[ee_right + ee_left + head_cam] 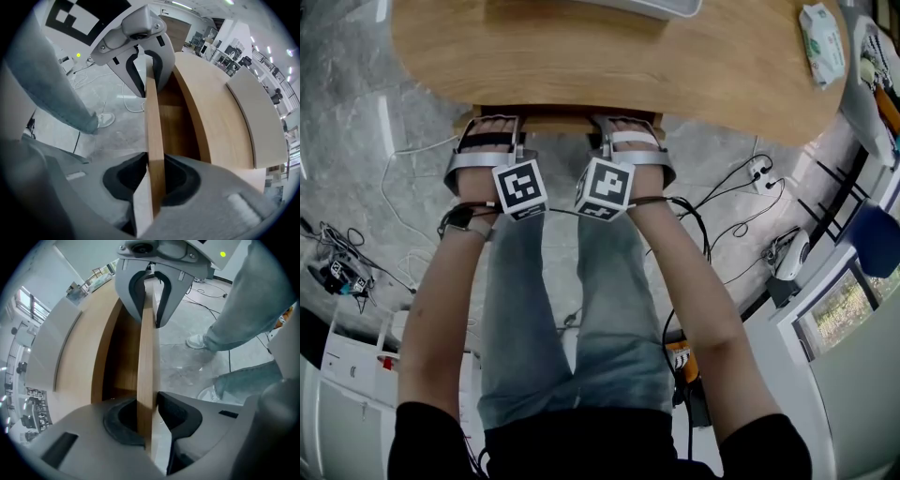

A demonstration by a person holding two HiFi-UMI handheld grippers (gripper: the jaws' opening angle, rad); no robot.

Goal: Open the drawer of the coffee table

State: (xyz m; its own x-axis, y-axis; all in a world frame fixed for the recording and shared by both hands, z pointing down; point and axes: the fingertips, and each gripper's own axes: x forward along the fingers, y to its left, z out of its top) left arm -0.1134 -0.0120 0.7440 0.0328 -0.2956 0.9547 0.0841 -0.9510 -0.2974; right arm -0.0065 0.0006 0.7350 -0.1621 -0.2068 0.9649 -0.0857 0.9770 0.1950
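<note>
Left tongs [149,403], right tongs [155,164] pinch drawer front [146,357]; interior shadowed under tabletop [581,56].

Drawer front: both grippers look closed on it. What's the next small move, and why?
Probably pull both grippers straight back toward the body together. The left gripper and right gripper each clamp the drawer front, which looks barely pulled out from under the tabletop.

No text reads clearly: the marker cubes [520,187] carry only black-and-white squares, and the wipes pack [822,42] print seems illegible.
</note>
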